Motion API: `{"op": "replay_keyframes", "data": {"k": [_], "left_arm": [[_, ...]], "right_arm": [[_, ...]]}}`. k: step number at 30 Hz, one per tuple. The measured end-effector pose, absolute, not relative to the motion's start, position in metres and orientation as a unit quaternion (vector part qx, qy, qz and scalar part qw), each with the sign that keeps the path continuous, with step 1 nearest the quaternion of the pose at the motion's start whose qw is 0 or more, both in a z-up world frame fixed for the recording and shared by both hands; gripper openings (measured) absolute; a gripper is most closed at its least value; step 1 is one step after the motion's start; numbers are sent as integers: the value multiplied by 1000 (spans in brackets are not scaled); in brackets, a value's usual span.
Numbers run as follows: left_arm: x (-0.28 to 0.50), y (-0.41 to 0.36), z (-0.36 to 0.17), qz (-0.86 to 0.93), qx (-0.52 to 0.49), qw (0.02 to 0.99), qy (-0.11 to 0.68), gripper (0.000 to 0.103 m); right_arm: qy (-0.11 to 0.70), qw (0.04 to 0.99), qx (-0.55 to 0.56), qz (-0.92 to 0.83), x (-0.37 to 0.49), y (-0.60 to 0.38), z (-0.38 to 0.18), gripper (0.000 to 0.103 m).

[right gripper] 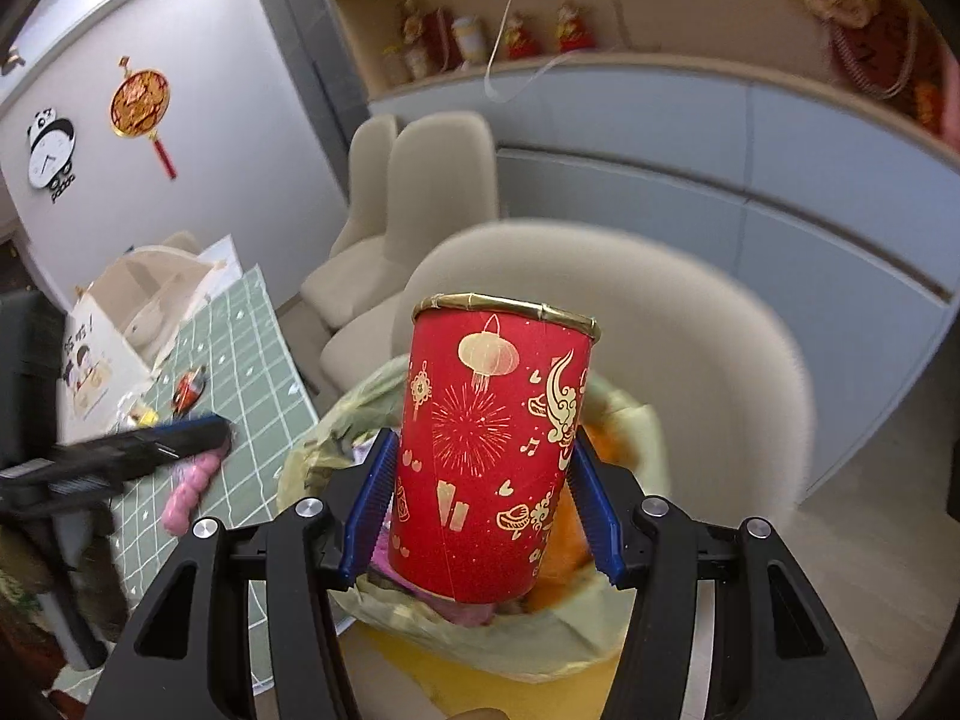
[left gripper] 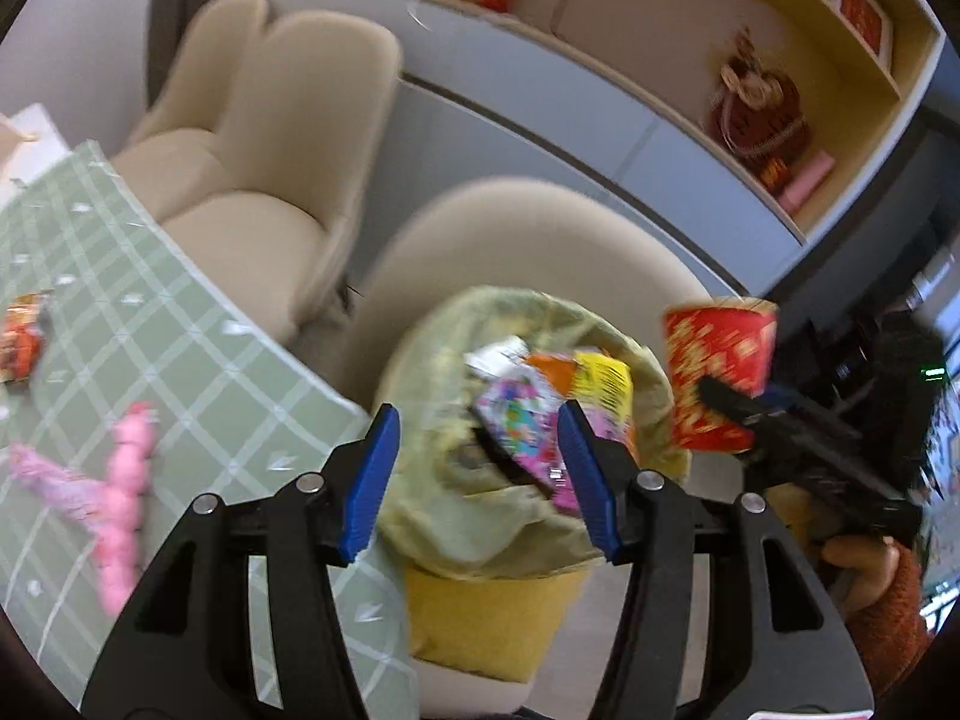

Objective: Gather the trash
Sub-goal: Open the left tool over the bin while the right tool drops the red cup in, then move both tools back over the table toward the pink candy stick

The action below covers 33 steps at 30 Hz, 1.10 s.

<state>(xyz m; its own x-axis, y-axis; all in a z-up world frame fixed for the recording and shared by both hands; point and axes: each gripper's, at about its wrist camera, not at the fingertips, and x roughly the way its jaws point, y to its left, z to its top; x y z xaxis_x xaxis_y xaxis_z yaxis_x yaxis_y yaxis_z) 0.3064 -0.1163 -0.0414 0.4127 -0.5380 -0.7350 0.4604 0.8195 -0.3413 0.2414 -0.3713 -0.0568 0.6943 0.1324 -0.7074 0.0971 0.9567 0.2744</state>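
Trash is what you work with here, and your right gripper (right gripper: 480,474) holds one piece of it: a red paper cup (right gripper: 489,450) with gold lanterns and fireworks printed on it. Both blue pads (right gripper: 366,504) press on its sides, and the cup stands almost upright between them, its gold rim on top. Your left gripper (left gripper: 477,480) has its jaws parted and nothing between them. Through that gap you see a colourful wrapper (left gripper: 522,426) lying on top of the other rubbish.

Both grippers point down at the yellow bin (left gripper: 492,624), which is lined with a pale green bag (left gripper: 498,522). The bin looks to stand on the seat of a beige chair (left gripper: 540,228), though blur makes that contact hard to judge. The bag is already full of wrappers, among them a yellow and orange one (left gripper: 594,378). In the left view, the cup hangs just over the right edge of the bag.

To the left of the bin is the table with a green checked cloth (left gripper: 180,324). On it lie a pink fuzzy object (left gripper: 120,498) and, farther away, a red snack wrapper (left gripper: 21,339). Two more beige chairs (left gripper: 270,138) stand behind, in front of a grey cabinet (left gripper: 540,102).
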Motion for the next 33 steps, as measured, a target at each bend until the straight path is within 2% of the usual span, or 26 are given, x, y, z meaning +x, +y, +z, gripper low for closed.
{"op": "replay_keyframes", "data": {"k": [8,16,24,33], "left_arm": [[294,-41,-24,-216,-76,866,444,52],[279,6,-29,-178,-80,866,460,52],[266,46,-33,-168,-87,865,465,52],[245,134,-38,-109,-92,886,441,53]], "right_arm": [[477,861,170,43,295,-347,-137,53],[514,845,136,48,308,-334,-152,53],[488,862,132,22,285,-322,-132,57],[432,891,140,-22,247,-302,-89,59]]}}
